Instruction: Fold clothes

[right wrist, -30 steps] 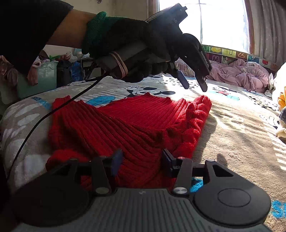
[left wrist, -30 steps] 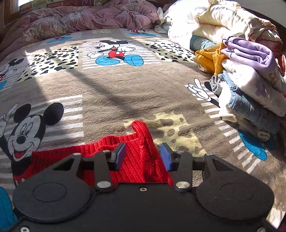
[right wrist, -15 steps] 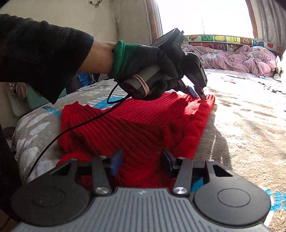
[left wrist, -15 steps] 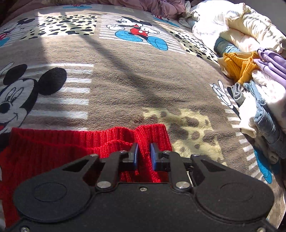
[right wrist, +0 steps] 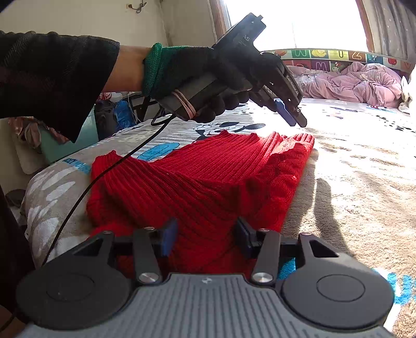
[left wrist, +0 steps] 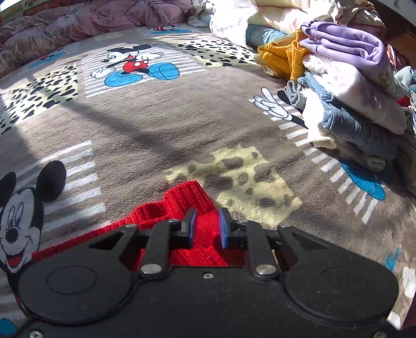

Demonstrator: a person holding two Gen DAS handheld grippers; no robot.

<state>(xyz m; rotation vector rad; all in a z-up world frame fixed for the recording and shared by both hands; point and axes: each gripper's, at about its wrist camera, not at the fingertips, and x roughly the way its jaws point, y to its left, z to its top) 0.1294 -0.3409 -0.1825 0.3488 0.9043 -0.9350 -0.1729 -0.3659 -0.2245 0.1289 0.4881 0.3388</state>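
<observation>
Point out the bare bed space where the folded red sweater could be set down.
The widest free patch is the brown printed blanket between the red knitted sweater and the rumpled pink quilt at the far edge. The yellow spotted panel just beyond the sweater is bare too. The right side is crowded by a heap of mixed clothes.

sweater (right wrist: 208, 179) on blanket (left wrist: 161, 135) | clothes pile (left wrist: 345, 85) — right | quilt (left wrist: 85, 20) — behind

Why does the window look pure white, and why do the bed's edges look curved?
Right wrist view: the window is blown out by sunlight, which throws hard shadows beside the red sweater. Left wrist view: fisheye bending curves the blanket; sun patches glare on the clothes pile.
</observation>
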